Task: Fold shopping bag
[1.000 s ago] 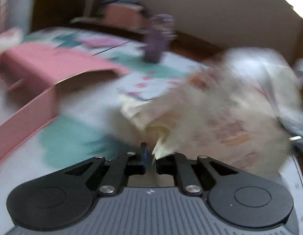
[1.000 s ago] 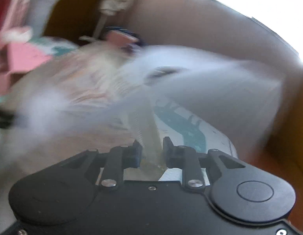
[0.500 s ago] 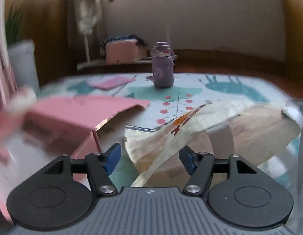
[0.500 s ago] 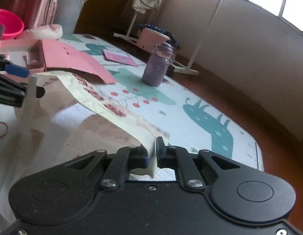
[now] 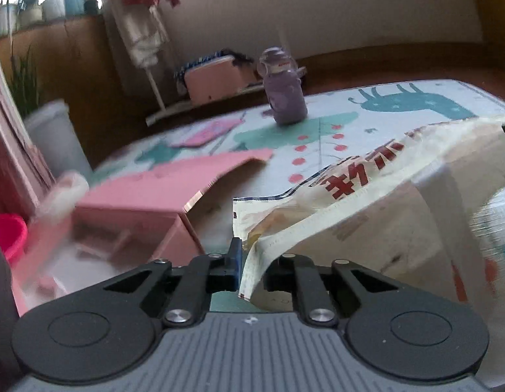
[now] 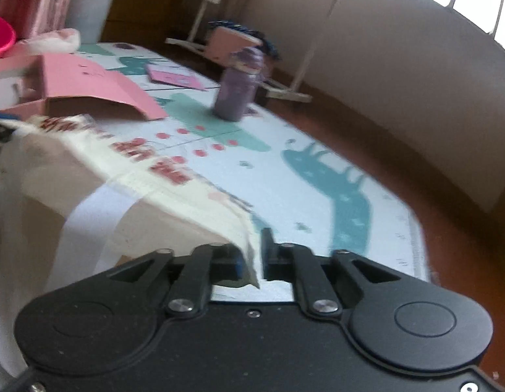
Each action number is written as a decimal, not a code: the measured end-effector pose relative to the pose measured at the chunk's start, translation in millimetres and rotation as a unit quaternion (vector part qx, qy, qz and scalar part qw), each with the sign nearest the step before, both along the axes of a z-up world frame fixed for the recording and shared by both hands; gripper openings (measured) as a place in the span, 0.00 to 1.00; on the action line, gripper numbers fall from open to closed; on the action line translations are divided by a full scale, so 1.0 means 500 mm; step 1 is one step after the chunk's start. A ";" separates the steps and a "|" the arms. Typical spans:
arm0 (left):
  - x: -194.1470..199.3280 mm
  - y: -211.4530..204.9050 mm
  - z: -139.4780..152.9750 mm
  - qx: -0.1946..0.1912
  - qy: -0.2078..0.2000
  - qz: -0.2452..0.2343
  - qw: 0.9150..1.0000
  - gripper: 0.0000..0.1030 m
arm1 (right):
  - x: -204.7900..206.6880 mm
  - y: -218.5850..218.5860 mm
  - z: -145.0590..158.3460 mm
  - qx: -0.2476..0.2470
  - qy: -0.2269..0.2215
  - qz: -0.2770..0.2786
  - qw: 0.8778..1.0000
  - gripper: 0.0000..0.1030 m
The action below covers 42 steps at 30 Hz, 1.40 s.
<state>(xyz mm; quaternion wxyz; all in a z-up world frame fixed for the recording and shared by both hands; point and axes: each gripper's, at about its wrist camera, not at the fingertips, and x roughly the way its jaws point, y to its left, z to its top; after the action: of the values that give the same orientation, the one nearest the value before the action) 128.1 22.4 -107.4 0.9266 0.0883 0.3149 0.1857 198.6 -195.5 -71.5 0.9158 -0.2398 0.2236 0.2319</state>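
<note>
- Hanging in a sagging span above the play mat (image 5: 366, 111), the shopping bag (image 5: 366, 202) is stretched between the two claws, one corner in each, likely so its top edge can be squared for a fold.
- The left claw (image 5: 251, 268) is closing: in its own view the bag's near corner sits between the jaws, at about 6 o'clock from the red lettering. Whether the pads already press the fabric I cannot tell.
- The right claw (image 6: 252, 264) is opening: a gap shows between the bag's corner and the right-hand jaw, so the fabric rests there rather than being pinched.
- A pale strap (image 6: 89, 225) droops under the bag, loose.
- Judging by the slack, the fold is not made yet; the corner at the right claw could slip free.
- Farther out in the left view, a pink cardboard box (image 5: 154, 196) lies at 9 o'clock of the bag, and a purple bottle (image 5: 283, 94) stands upright at 12 o'clock, well apart.
</note>
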 end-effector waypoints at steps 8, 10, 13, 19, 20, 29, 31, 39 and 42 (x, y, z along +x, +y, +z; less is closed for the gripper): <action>-0.062 -0.118 0.038 -0.103 0.024 -0.113 0.988 0.81 | 0.011 -0.048 0.005 -0.052 0.041 -0.011 0.998 0.58; -0.077 -0.123 0.052 -0.122 0.020 -0.135 0.983 0.81 | 0.003 -0.071 0.013 -0.064 0.046 -0.024 0.997 0.62; -0.121 -0.077 0.094 -0.192 -0.039 -0.130 0.972 0.81 | -0.008 -0.117 0.043 -0.044 0.071 -0.054 0.995 0.62; -0.129 -0.006 0.103 -0.232 -0.070 -0.094 0.965 0.74 | -0.046 -0.179 0.118 0.013 0.014 -0.151 0.988 0.62; -0.125 -0.001 0.097 -0.236 -0.068 -0.091 0.965 0.74 | -0.054 -0.187 0.127 0.045 0.019 -0.148 0.988 0.62; -0.125 0.088 0.036 -0.350 -0.072 -0.024 0.934 0.61 | -0.118 -0.060 0.028 0.250 0.284 0.029 0.925 0.47; -0.117 0.112 0.026 -0.371 -0.073 -0.015 0.926 0.52 | -0.123 -0.021 0.006 0.244 0.304 0.054 0.919 0.39; -0.064 0.175 -0.023 -0.436 -0.068 0.009 0.897 0.50 | -0.113 0.079 -0.067 0.226 0.342 0.084 0.908 0.33; -0.042 0.191 -0.048 -0.461 -0.059 0.014 0.886 0.50 | -0.110 0.081 -0.072 0.229 0.339 0.087 0.908 0.33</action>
<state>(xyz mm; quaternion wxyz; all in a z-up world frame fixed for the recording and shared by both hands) 107.3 117.9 -131.2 0.8773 -0.3638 0.3108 0.0375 143.8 -154.8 -107.3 0.7908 0.0515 0.4395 0.4230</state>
